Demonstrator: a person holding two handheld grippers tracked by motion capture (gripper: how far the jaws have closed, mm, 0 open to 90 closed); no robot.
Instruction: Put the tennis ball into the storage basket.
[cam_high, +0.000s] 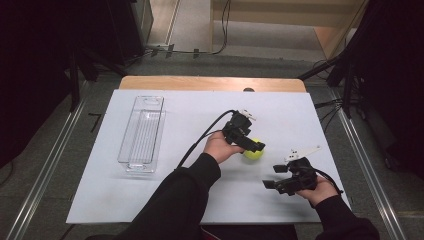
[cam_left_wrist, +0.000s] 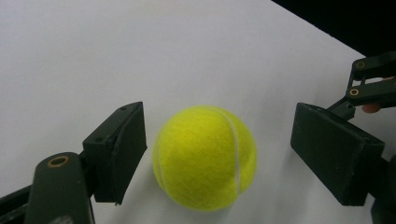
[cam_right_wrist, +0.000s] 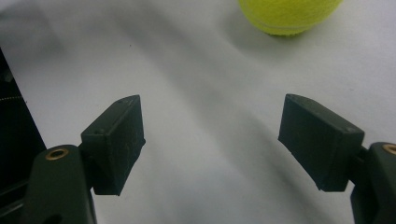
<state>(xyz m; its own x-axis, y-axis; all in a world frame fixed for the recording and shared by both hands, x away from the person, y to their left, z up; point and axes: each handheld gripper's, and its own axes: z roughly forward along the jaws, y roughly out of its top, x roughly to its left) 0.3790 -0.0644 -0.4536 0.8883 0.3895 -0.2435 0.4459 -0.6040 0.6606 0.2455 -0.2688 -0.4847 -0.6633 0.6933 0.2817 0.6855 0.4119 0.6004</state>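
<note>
From the high view, a white board (cam_high: 150, 200) covers the desk, and a clear plastic bin (cam_high: 142, 134) lies near its left edge, long side running front to back, with nothing visible inside it. The yellow tennis ball (cam_high: 254, 154) rests on the board right of centre, well apart from the bin. The left gripper (cam_high: 251, 145) is held at the ball, its black body partly covering the ball's near side, while the right gripper (cam_high: 273, 176) sits close to the front right corner of the board, near the ball but not touching it, its jaws spread apart and holding nothing. In the left gripper view, the tennis ball (cam_left_wrist: 205, 157) sits on the white surface between the two black jaws, which stand wide; a narrow gap shows at the left pad and a broader one at the right, so neither presses on it. Part of the right gripper (cam_left_wrist: 369, 84) appears at the upper right edge. In the right gripper view, the jaws stand wide over bare board, and the tennis ball (cam_right_wrist: 289, 16) lies beyond them at the top edge.
</note>
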